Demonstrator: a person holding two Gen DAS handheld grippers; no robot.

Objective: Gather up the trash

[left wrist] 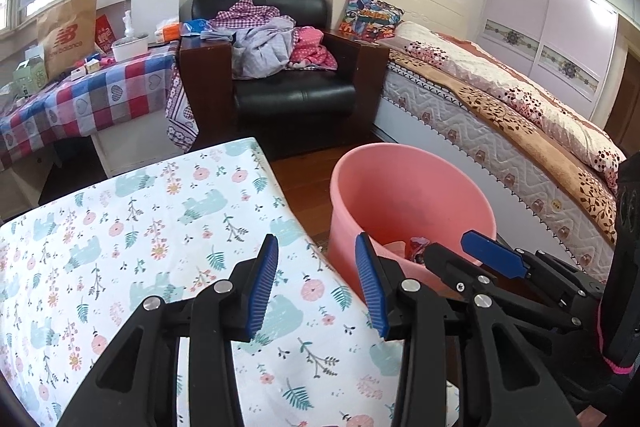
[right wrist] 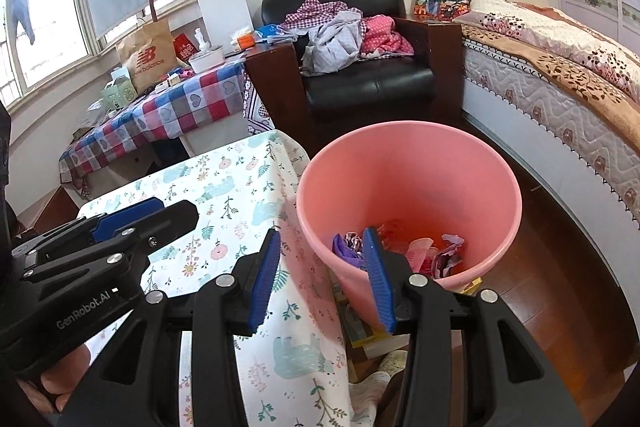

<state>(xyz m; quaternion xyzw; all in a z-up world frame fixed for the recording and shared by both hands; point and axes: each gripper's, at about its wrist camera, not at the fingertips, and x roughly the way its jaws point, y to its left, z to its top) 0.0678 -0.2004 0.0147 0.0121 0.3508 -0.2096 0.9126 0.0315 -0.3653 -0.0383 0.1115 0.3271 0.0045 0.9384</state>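
A pink bucket [right wrist: 416, 179] stands on the wooden floor beside a table with a floral cloth [right wrist: 224, 195]. Crumpled wrappers and paper trash [right wrist: 432, 251] lie at its bottom. My right gripper [right wrist: 320, 275] is open and empty, its right finger over the bucket's near rim, its left finger over the cloth. My left gripper [left wrist: 316, 283] is open and empty above the cloth's right edge [left wrist: 160, 227], just left of the bucket [left wrist: 408, 195]. The right gripper's fingers [left wrist: 492, 253] show in the left wrist view over the bucket's near rim. The left gripper also shows in the right wrist view [right wrist: 132, 219].
A black armchair [left wrist: 288, 67] piled with clothes stands behind the bucket. A bed [left wrist: 512, 115] runs along the right. A checked-cloth table [left wrist: 88, 95] with a paper bag and small items stands at the left. Books or boxes [right wrist: 368, 331] lie on the floor under the bucket's near side.
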